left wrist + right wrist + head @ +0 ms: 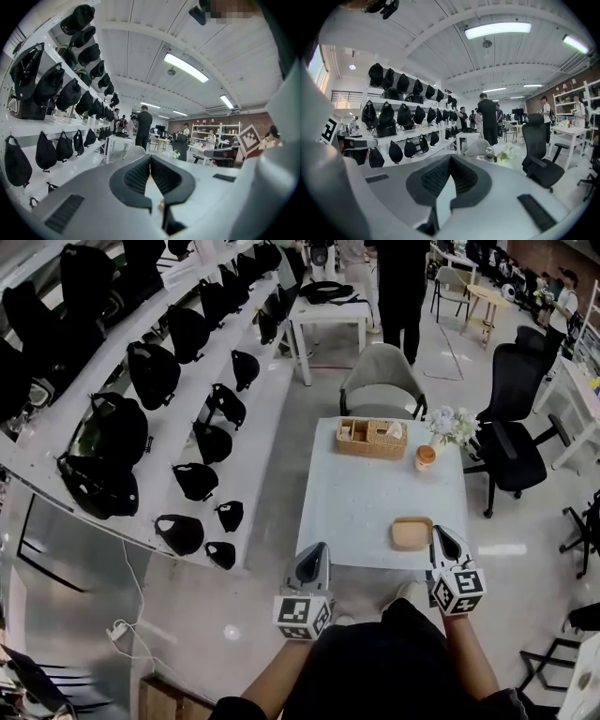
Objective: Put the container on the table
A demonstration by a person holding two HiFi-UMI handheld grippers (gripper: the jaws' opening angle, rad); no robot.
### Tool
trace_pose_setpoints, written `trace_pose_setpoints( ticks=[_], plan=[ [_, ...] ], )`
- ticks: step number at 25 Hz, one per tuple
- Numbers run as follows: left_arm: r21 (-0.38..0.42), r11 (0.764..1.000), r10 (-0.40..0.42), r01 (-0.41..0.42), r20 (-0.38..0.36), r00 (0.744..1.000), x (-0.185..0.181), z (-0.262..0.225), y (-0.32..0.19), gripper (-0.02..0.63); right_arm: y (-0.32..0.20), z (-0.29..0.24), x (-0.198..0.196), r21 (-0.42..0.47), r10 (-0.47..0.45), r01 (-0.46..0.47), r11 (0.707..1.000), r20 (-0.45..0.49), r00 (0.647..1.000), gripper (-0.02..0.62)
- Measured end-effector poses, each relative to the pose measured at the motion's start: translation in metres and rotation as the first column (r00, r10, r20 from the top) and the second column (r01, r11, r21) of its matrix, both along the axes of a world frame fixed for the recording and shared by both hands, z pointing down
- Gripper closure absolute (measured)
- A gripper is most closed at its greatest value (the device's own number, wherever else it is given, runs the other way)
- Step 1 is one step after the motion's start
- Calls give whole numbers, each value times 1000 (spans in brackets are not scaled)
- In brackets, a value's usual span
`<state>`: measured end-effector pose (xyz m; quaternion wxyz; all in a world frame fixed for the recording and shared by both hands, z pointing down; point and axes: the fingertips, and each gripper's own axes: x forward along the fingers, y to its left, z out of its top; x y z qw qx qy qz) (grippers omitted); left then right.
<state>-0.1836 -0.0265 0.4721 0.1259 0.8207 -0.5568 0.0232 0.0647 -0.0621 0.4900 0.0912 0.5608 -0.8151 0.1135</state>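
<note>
Tan container [412, 532] rests on the white table [356, 493], shown in head view only, near my right gripper [439, 532]; it and my left gripper [321, 549] are clenched, empty

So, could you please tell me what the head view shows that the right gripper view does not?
Only the head view: the tan container near the front edge of the white table, with a wicker basket and a small jar further back. Only the right gripper view: the ceiling lights, and the right gripper with its jaws together and nothing between them. Both: the flowers, the black office chair and the black bags on white shelves.
</note>
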Motion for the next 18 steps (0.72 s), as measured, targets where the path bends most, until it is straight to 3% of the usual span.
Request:
trace_pose_setpoints(
  ticks=[18],
  plan=[
    [-6,1000,20,-20,-12,1000,8,11,9,596,21,7,27,16,34,-33,999,-34,999,597]
  ],
)
